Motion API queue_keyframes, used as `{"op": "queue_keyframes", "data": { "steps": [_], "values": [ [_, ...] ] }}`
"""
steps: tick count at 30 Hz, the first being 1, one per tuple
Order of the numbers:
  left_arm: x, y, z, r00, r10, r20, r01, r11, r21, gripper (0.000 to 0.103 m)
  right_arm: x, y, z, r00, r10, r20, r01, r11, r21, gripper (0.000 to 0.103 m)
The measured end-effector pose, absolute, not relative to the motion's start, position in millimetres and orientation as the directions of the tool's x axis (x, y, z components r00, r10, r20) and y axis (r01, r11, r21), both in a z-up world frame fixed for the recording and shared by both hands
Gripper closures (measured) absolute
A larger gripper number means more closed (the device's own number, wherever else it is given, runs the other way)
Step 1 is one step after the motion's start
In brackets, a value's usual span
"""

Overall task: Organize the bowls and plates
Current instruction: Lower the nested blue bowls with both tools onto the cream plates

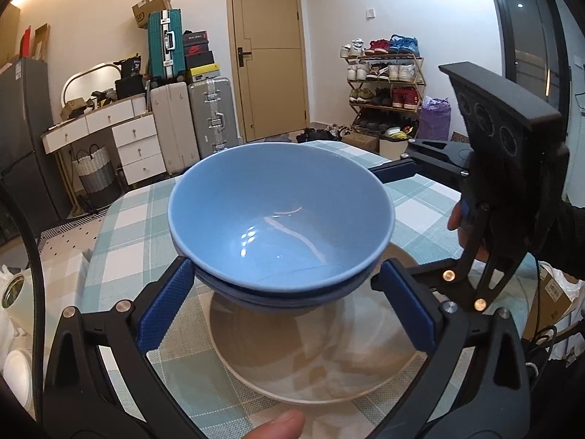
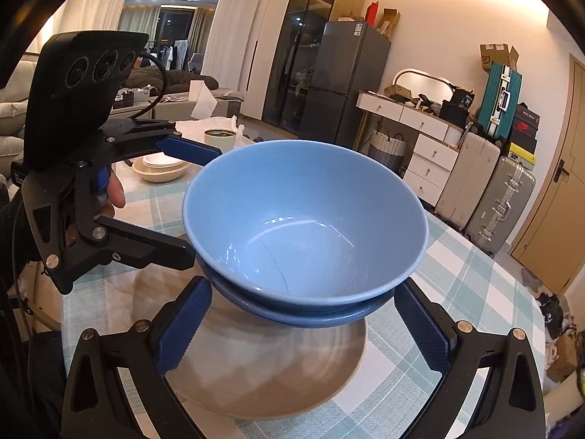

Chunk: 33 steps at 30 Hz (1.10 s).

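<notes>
Two nested blue bowls (image 1: 281,216) sit on a beige plate (image 1: 314,358) on the checked tabletop (image 1: 120,234). Left gripper (image 1: 285,300) and right gripper (image 2: 299,325) both bracket the stack, fingers apart, contact unclear

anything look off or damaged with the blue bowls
Nothing spilled or chipped. The top blue bowl sits slightly askew in the lower blue bowl, and a thin dark line crosses its inside; crack or scratch, I cannot tell.
</notes>
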<state>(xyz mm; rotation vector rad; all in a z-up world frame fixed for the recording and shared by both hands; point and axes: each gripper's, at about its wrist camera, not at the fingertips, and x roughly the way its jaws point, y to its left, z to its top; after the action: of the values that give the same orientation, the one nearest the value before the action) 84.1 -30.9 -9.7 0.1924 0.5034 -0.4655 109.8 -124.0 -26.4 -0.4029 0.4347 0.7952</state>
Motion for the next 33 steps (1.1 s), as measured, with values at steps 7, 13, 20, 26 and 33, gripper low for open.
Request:
{"op": "queue_keyframes", "data": {
  "steps": [7,13,20,26,33],
  "values": [
    [86.0,-30.2,-13.0,0.784,-0.353,-0.511,0.451,0.889,0.079,0.002,109.5,-121.9,-31.8,0.652,0.536,-0.536,-0.722,0.654,-0.224,0.001],
    [80.5,-19.1,-15.2,0.796,-0.329,-0.507,0.415,0.907,0.063,0.002,109.4,-137.6,-30.0,0.654,0.531,-0.540,-0.707,0.682,-0.187,0.001],
    [64.9,3.5,-12.8,0.819,-0.275,-0.503,0.342,0.939,0.044,0.002,96.1,-151.6,-27.2,0.644,0.546,-0.536,-0.692,0.715,-0.102,0.001],
    [48.5,11.0,-13.2,0.826,-0.263,-0.498,0.312,0.950,0.017,0.002,83.2,-158.2,-30.3,0.636,0.568,-0.523,-0.679,0.734,-0.027,0.001],
    [41.1,15.9,-14.0,0.844,-0.255,-0.472,0.288,0.958,-0.003,0.002,69.9,-170.1,-31.7,0.645,0.579,-0.498,-0.660,0.751,0.020,0.001]
  ]
}}
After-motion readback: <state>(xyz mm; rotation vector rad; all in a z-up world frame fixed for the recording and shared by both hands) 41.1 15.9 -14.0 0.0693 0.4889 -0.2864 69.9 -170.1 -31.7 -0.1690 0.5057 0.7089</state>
